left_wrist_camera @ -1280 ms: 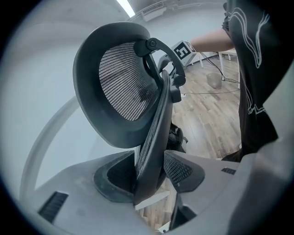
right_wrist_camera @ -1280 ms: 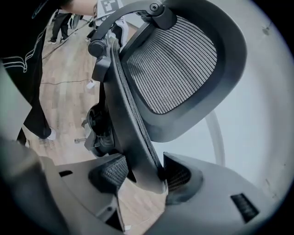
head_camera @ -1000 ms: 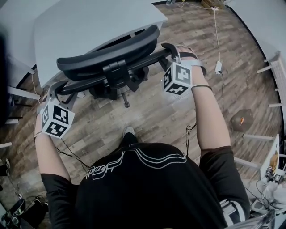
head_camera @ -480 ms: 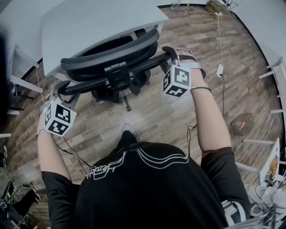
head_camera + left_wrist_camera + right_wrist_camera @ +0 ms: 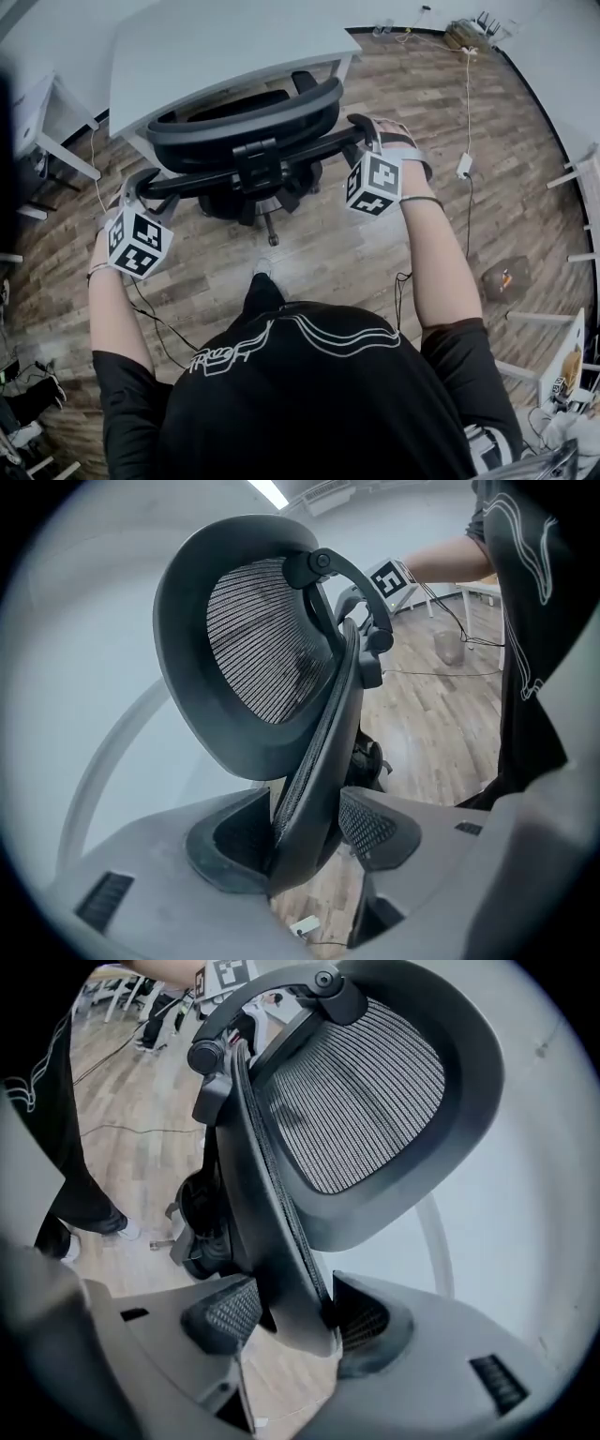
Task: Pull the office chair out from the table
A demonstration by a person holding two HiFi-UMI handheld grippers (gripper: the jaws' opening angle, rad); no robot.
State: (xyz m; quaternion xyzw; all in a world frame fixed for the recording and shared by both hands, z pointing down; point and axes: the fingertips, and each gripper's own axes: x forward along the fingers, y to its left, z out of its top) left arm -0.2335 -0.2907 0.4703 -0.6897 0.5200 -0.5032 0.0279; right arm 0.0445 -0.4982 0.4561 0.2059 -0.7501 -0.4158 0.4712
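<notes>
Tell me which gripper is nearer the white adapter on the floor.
Right. The right gripper holds the chair back at the edge nearest the adapter; the left gripper, jaws just opened wider around the opposite edge, is across the chair from it.

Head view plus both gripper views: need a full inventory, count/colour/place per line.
office chair: 1, black with a mesh back, seat partly under the table's near edge
table: 1, pale grey, top of the head view
floor: 1, brown wood planks, under everything
charger: 1, white, on a white cable, on the floor right of the chair
brown object: 1, on the floor at far right; can't tell what it is
shoe: 1, pale, just below the chair's base
shirt: 1, black with white lines, bottom centre
left gripper: 1, grey, clamped on the chair back's edge at the head view's left; jaws have just been opening slightly
right gripper: 1, grey, clamped on the opposite edge
</notes>
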